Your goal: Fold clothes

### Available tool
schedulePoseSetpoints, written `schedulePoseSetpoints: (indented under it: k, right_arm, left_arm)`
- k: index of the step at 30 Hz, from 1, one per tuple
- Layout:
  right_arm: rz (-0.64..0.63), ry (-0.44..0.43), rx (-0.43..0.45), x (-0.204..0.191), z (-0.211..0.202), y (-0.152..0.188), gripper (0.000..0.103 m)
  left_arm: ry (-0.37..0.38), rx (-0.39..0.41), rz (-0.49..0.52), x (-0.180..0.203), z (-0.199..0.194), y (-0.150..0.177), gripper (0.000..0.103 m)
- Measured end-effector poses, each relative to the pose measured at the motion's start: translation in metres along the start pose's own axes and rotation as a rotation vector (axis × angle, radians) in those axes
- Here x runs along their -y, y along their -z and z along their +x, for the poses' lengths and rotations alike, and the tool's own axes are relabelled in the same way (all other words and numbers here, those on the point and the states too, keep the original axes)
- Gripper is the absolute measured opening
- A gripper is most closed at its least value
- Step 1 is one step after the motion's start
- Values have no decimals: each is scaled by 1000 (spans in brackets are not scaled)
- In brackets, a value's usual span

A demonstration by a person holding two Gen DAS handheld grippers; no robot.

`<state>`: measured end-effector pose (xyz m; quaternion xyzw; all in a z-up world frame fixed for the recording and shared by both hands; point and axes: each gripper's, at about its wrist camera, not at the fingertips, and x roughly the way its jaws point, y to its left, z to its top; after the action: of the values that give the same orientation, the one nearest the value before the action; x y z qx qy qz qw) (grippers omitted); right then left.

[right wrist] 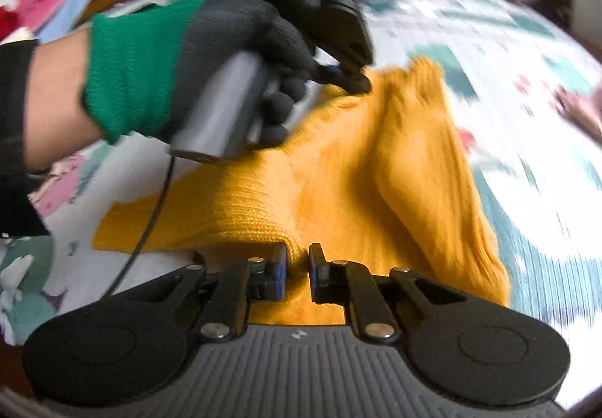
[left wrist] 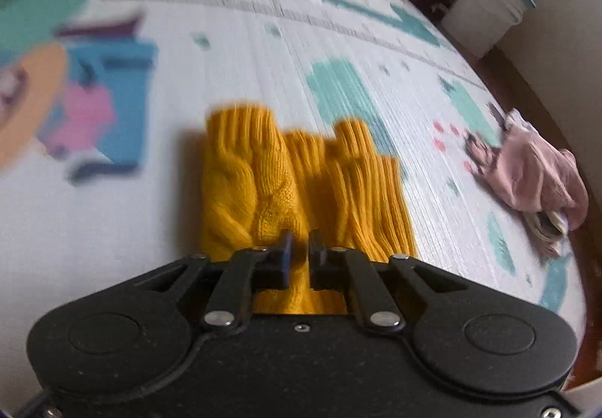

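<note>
a gloved hand (right wrist: 233, 79), black with a green cuff, is wrapping around the grey handle of the left gripper (right wrist: 350, 81) and tilting it steeply down toward the play mat (left wrist: 263, 53). a bare wrist and a dark sleeve (right wrist: 15, 117) are showing behind the cuff, and a thin black cable (right wrist: 150, 218) is hanging from the handle's base. seen from the right wrist camera, the left gripper's black nose is pressing into the far upper edge of the yellow sweater (right wrist: 338, 173).

in its own view the left gripper (left wrist: 299, 248) is keeping its jaws narrow, and yellow knit is sitting pinched in the slim gap between the pads, so it is holding the sweater (left wrist: 286, 184). the cable-knit cloth is spreading forward from the fingertips, lying bunched and partly doubled over on the mat.

the right gripper (right wrist: 298, 263) is also pointing downward, jaws nearly together, with a rolled edge of the sweater clamped between the blue-edged pads. from there the garment is stretching away and to the left toward the other gripper, while a thick fold is draping off to the right.

a pink garment (left wrist: 534, 173) is lying crumpled well apart from the sweater, near the mat's right edge. both views are smeared with motion blur.
</note>
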<state>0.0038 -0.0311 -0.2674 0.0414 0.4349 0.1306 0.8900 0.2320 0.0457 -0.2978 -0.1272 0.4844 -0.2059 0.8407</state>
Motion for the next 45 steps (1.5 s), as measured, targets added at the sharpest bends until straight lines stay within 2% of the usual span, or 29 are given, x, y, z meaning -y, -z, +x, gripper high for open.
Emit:
schedulePoseSetpoints:
  k: [1,2,4,6,8,11,16,18,20,23,29,32,33,34,35,37,39,43,45]
  right_arm:
    - [19,11,-14,6,3,3,14]
    - [38,22,-29,11,6,6,14]
    - [50,36,-39,16,7,10,14]
    - [42,41,-42,16,6,9,14]
    - [31,47,-47,14,5,9,14]
    - [1,65,-36,14,0,10,18]
    - [-119,85,10,4,-8,14,23]
    - [-193,82,30,-8,-12,16,23]
    - [-237,80,42,-18,-13,14,24]
    - [-233,88,36,-22,-12,11,24]
    - [-242,112,33,-23,-6,6,25]
    - [-244,117,28,-23,0,6,25]
    - [-246,118,27,-23,1,6,26]
    - [-245,119,25,-22,3,7,26]
    - [-238,117,23,-21,4,7,26]
    - [-206,96,17,-16,5,6,24]
    - [-155,61,7,-8,5,5,16]
    - [51,8,-24,17,-1,1,10]
    - [150,-3,-46,28,-3,4,10]
  left_arm:
    - [22,-7,-12,-3,2,1,11]
    - [50,2,-20,-6,-2,1,21]
    - [101,28,-39,-13,-15,0,33]
    - [121,83,-59,-24,-42,-1,35]
    - [118,141,-76,-39,-78,5,41]
    - [64,202,-123,-70,-136,31,46]
    - [-158,239,-291,-124,-214,114,48]
    - [-207,229,-363,-137,-231,146,48]
    - [-215,206,-399,-148,-240,172,51]
    - [-202,161,-436,-154,-230,195,52]
    - [-206,140,-389,-138,-201,197,52]
    - [-268,157,-395,-130,-190,200,50]
    - [-295,164,-363,-125,-188,199,46]
    - [-323,165,-319,-119,-185,198,26]
    - [-331,167,-297,-117,-183,198,13]
    - [-292,177,-317,-121,-181,198,8]
    - [-285,192,-278,-118,-182,195,4]
    - [-248,257,-149,-97,-193,176,3]
    - [-226,298,-44,-81,-199,160,2]
